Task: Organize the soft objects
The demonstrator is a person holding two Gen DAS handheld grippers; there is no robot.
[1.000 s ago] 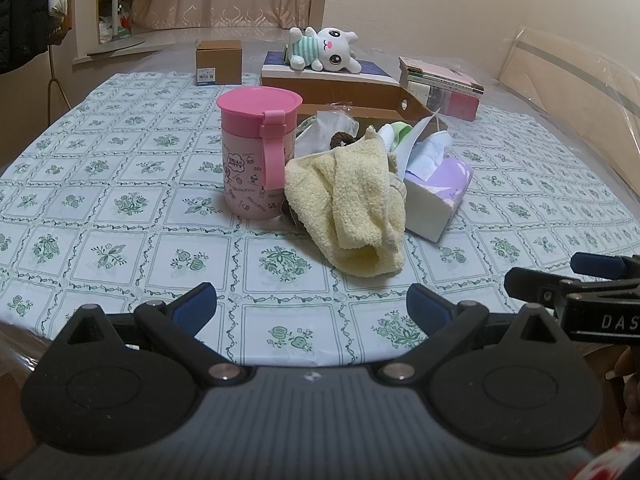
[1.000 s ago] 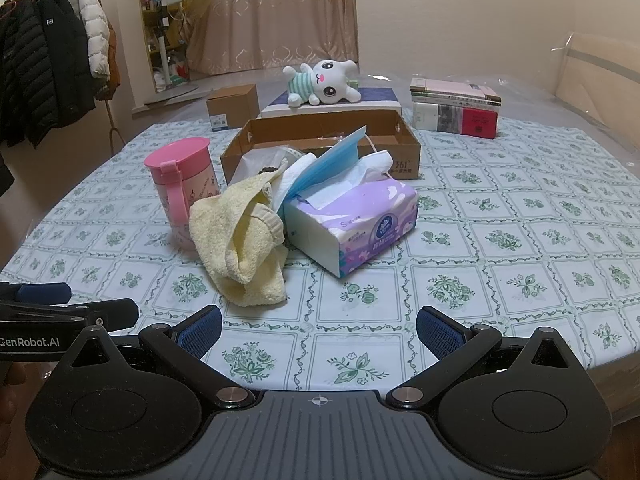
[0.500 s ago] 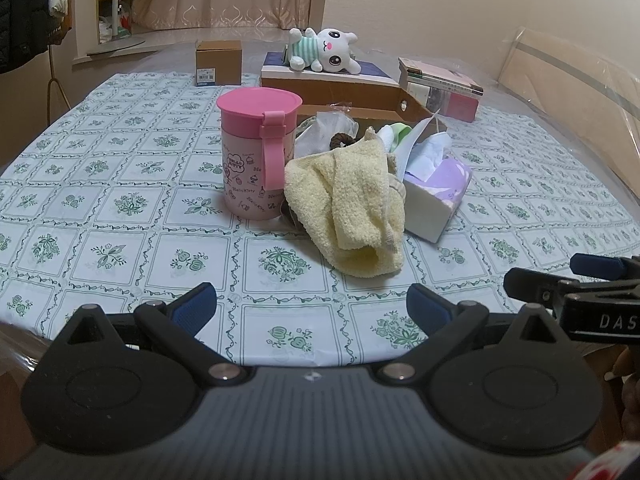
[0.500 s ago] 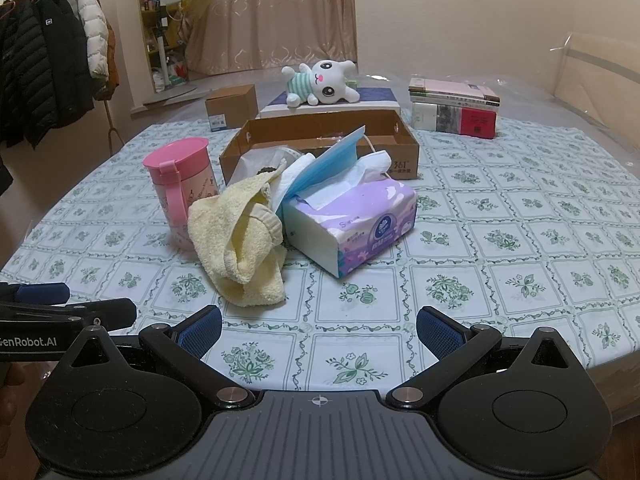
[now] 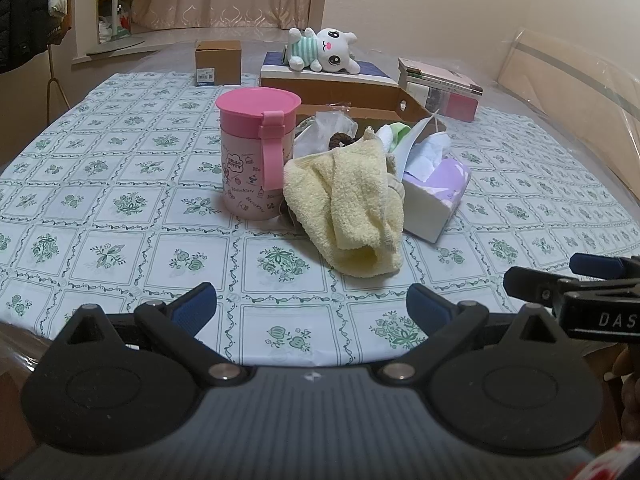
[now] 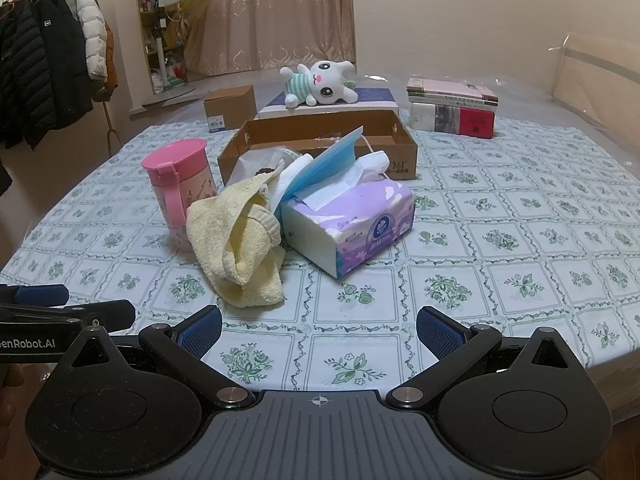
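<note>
A yellow towel (image 5: 352, 204) (image 6: 240, 248) lies crumpled on the table, leaning on a pile between a pink lidded cup (image 5: 258, 158) (image 6: 180, 188) and a purple tissue pack (image 5: 436, 196) (image 6: 352, 224). A blue face mask (image 6: 324, 168) rests on the tissues. A white plush bunny (image 5: 324, 50) (image 6: 320, 86) lies on a flat box behind an open cardboard tray (image 6: 320, 142). My left gripper (image 5: 312, 306) and right gripper (image 6: 318, 330) are both open and empty at the table's near edge, well short of the towel.
A small brown carton (image 6: 230, 108) and a stack of books (image 6: 452, 112) stand at the back of the table. A coat rack (image 6: 48, 68) stands at the left. The flowered tablecloth (image 6: 500, 240) covers the whole table.
</note>
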